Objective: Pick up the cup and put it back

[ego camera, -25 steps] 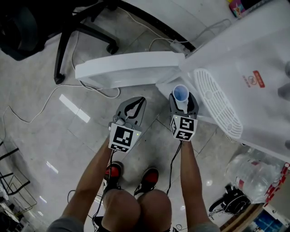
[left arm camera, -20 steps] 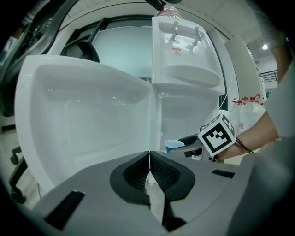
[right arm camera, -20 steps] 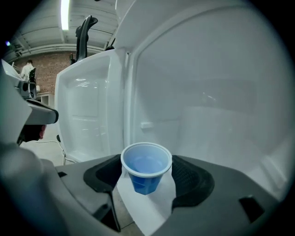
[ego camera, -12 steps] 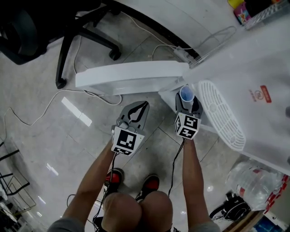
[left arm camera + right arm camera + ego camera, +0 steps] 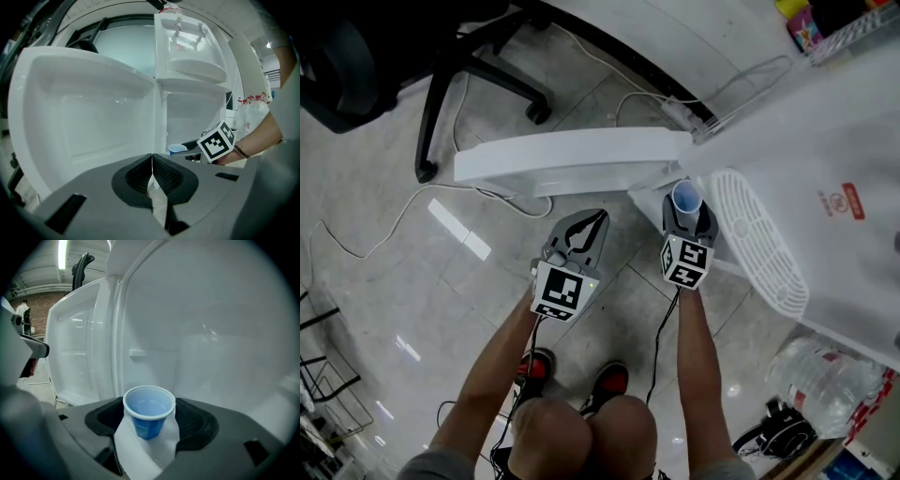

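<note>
A small blue cup (image 5: 685, 195) stands upright between the jaws of my right gripper (image 5: 687, 210), which is shut on it. In the right gripper view the cup (image 5: 146, 422) faces the white inside of the open cabinet (image 5: 211, 362) of a water dispenser (image 5: 825, 131). The cabinet's door (image 5: 572, 155) swings out to the left. My left gripper (image 5: 584, 228) hovers over the floor just left of the right one, shut with nothing in it. From the left gripper view (image 5: 152, 161) the cup (image 5: 177, 149) shows at the right, beside the door's inner panel (image 5: 89, 112).
A white slotted grille (image 5: 759, 239) sits on the dispenser right of the cup. An office chair base (image 5: 478, 75) stands at upper left. Cables (image 5: 384, 216) and a power strip (image 5: 680, 111) lie on the tiled floor. A large water bottle (image 5: 825, 375) lies at lower right.
Both grippers have shifted slightly towards the dispenser's open cabinet, the right one still carrying the cup. Over the last half second almost nothing moves.
</note>
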Demonstrator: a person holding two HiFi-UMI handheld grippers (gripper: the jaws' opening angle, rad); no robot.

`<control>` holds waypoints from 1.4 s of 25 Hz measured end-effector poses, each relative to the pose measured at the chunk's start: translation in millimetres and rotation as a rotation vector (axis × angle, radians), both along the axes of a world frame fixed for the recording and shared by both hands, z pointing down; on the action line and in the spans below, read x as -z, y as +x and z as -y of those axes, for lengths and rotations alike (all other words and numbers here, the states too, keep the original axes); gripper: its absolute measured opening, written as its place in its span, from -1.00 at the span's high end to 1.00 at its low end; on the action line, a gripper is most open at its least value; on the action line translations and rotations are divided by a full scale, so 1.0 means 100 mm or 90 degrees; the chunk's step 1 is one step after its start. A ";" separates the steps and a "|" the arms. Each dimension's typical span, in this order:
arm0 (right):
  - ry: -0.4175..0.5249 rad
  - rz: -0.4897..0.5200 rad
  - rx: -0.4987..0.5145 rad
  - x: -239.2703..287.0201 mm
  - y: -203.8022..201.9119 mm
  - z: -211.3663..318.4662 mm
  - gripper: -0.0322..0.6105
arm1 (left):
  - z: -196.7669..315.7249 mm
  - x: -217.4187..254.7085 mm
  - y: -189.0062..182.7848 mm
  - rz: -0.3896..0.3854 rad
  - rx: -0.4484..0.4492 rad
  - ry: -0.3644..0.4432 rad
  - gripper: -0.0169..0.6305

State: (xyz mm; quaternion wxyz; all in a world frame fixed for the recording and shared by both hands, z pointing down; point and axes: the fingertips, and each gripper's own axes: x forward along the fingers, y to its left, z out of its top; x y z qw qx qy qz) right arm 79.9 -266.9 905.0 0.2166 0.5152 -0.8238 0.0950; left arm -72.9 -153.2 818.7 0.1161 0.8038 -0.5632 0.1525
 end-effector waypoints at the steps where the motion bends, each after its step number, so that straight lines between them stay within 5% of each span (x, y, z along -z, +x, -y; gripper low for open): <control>1: 0.001 -0.001 -0.001 -0.01 0.01 0.00 -0.17 | 0.01 0.00 0.00 0.000 0.000 0.001 0.87; 23: 0.011 0.008 -0.017 0.10 0.10 -0.09 -0.23 | -0.03 0.16 0.00 0.013 0.001 0.021 0.87; 35: -0.013 0.020 0.004 0.82 0.04 -0.68 -0.12 | -0.29 0.89 0.00 0.001 0.009 0.008 0.87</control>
